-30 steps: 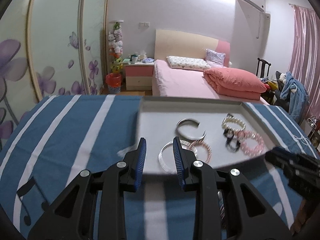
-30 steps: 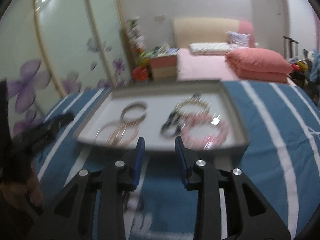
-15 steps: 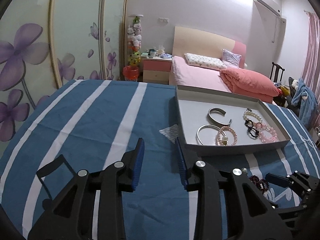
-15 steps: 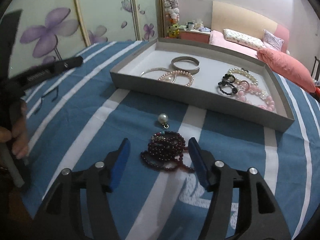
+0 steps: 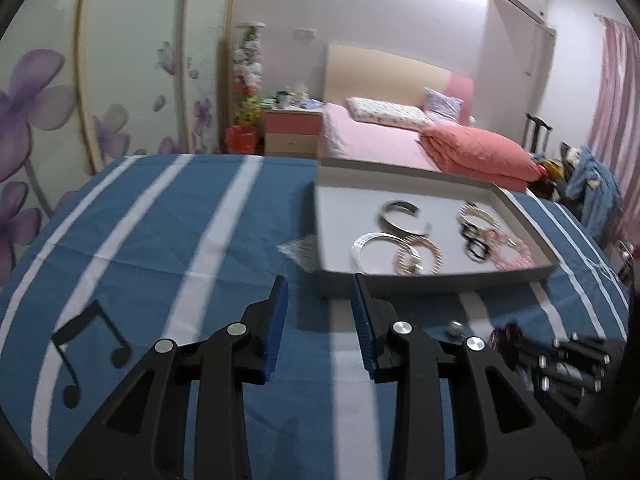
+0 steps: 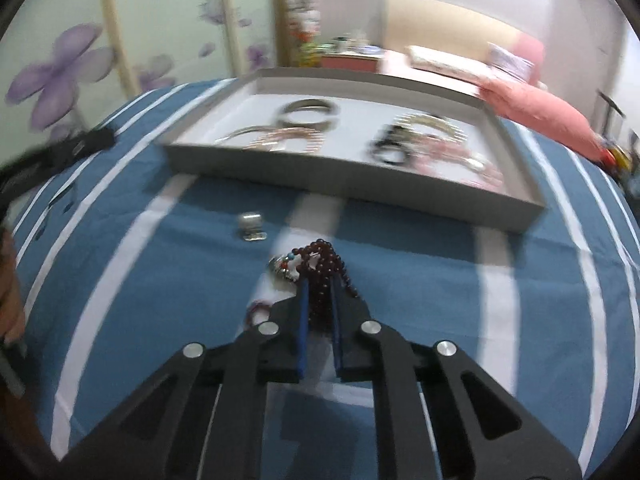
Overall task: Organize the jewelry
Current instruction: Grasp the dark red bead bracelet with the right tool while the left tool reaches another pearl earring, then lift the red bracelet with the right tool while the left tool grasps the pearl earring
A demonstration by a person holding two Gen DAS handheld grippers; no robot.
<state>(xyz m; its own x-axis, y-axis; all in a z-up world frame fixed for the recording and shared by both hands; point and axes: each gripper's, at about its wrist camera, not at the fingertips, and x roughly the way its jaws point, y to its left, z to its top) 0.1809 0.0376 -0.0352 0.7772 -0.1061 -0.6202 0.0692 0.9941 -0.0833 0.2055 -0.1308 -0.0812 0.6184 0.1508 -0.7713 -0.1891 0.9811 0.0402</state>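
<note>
A dark red bead bracelet [image 6: 325, 255] lies bunched on the blue striped cloth, and my right gripper [image 6: 319, 282] is shut on it, with beads spilling out past the blue pads. A small pearl pendant [image 6: 252, 227] rests just to its left. Behind stands the grey tray [image 6: 360, 189] holding a silver cuff [image 5: 400, 216], a thin bangle [image 5: 372, 252], a pink pearl bracelet [image 5: 420, 257], a black one [image 5: 476, 243] and a pink one [image 5: 517, 253]. My left gripper [image 5: 318, 294] hovers open over bare cloth left of the tray's front corner, with nothing between its fingers.
A small clear plastic bag [image 5: 300, 250] lies against the tray's left wall. A black music-note print [image 5: 86, 352] marks the cloth at lower left. Beyond the table are a pink bed [image 5: 400, 140], a nightstand [image 5: 292, 128] and flowered wardrobe doors [image 5: 48, 96].
My right gripper came down from the tray to the dark red beads, spread wide around them, then closed on them. My left gripper drew back from the tray towards the left.
</note>
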